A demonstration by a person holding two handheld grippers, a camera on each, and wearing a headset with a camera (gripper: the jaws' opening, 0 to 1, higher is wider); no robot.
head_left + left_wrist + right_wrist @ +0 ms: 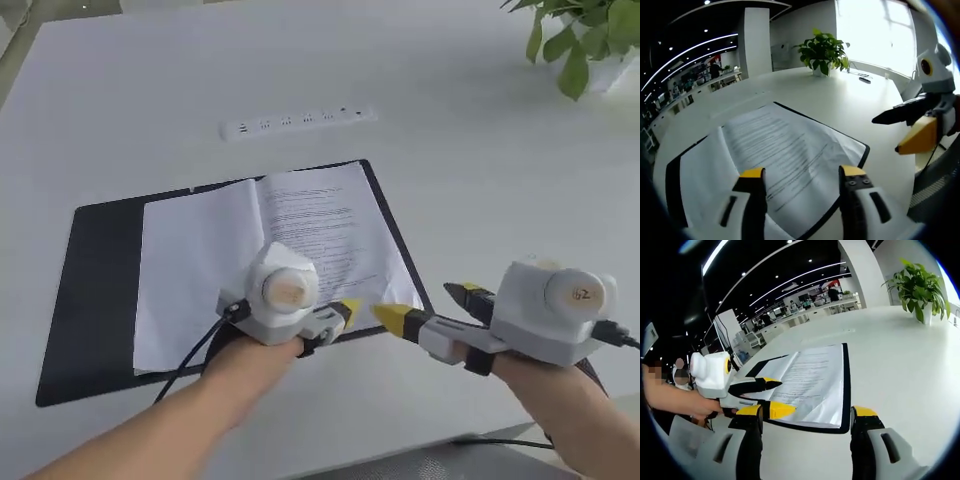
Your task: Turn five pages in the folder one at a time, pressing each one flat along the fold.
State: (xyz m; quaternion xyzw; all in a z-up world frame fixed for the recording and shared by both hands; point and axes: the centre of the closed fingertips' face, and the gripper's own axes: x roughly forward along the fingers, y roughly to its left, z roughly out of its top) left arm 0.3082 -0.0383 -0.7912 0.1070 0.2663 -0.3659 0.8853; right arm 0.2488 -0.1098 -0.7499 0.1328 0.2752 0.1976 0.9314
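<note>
Folder (95, 300) open flat on table (500, 180) in front of person, black cover bare at far left. Left page (190, 280) lies white and flat next to it. Fold (258, 215) runs away from person, slightly tilted. Its near end is hidden behind left gripper's body in head view.

Left gripper (330, 322) sits over near edge of right page (330, 225), just right of fold, jaws spread, nothing between them. Its own view shows printed page under and ahead of both jaws. Touching paper or just above it: cannot tell. Right page's free edge runs along folder's right side, parallel to fold.

Right gripper (428, 306) is just off folder's near right corner, over bare table, jaws spread and empty. Its tips point left toward that corner and toward left gripper, near it but apart.

Judgement: right gripper is nearer the free edge, so a page lift would come from that side and go leftward over fold. Left gripper is nearer fold for pressing.

Near right corner of page is covered by grippers in head view. Print too small to read. Number of pages turned cannot be told.
</note>
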